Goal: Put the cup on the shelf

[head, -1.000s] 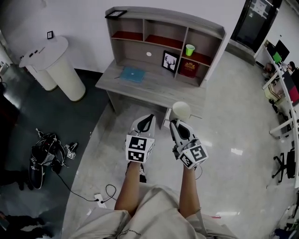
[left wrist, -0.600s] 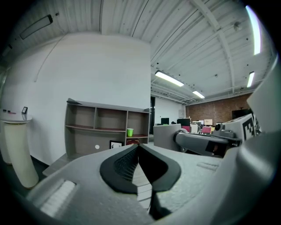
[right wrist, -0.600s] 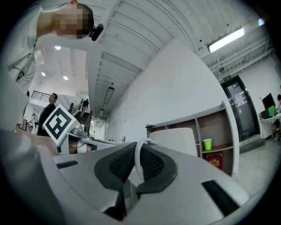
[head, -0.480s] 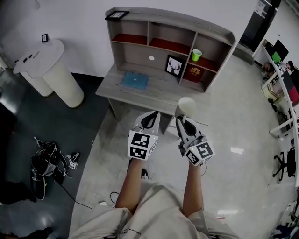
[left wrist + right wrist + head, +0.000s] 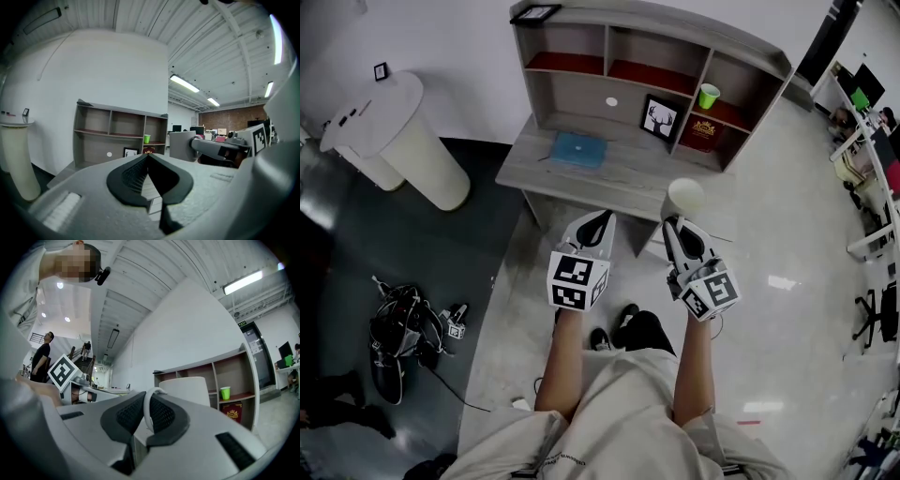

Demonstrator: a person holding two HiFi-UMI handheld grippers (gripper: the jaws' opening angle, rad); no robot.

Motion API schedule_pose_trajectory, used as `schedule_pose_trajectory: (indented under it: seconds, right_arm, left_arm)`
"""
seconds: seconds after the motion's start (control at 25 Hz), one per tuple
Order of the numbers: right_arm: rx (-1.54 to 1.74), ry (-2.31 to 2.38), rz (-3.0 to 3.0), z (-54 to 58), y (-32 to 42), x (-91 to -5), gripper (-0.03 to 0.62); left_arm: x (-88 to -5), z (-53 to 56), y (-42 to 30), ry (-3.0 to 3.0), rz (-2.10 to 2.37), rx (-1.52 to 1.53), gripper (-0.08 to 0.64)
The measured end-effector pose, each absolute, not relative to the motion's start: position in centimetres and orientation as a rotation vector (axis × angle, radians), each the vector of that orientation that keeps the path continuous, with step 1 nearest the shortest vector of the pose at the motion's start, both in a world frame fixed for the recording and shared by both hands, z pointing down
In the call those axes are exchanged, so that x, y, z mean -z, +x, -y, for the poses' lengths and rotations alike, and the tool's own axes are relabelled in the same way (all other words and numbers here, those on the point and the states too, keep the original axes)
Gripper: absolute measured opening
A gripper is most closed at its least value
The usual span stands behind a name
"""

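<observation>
Holding cup (image 5: 685,197) upright by its handle (image 5: 147,409), clamped in right gripper (image 5: 680,227), facing shelf (image 5: 581,94) for placing. Holding left gripper (image 5: 598,223) clenched and empty alongside, clear of cup.

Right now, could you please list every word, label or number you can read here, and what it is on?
No text is readable.
Dark red box on the grey wooden shelf: gold print, too blurred.
Green wall sign: too small.
Marker cubes on left claw and right claw: patterns only.
White handled cup: no print visible.
</observation>
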State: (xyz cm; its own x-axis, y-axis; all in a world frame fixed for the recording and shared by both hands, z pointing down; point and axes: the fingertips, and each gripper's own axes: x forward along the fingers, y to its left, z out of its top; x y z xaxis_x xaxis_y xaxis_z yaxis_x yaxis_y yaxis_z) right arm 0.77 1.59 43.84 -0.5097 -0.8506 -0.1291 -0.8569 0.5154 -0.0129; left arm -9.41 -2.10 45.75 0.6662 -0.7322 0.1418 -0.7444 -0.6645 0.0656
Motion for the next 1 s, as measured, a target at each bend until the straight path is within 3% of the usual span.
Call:
schedule_pose_trajectory:
  seconds: [1.0]
  right_arm:
    - [-0.127, -1.430, -2.570, 20.4, 4.5, -40.4, 0.028]
  left_arm:
    - [-44.6, 23.0, -5.2, 2.750, 1.156, -0.179, 0.011]
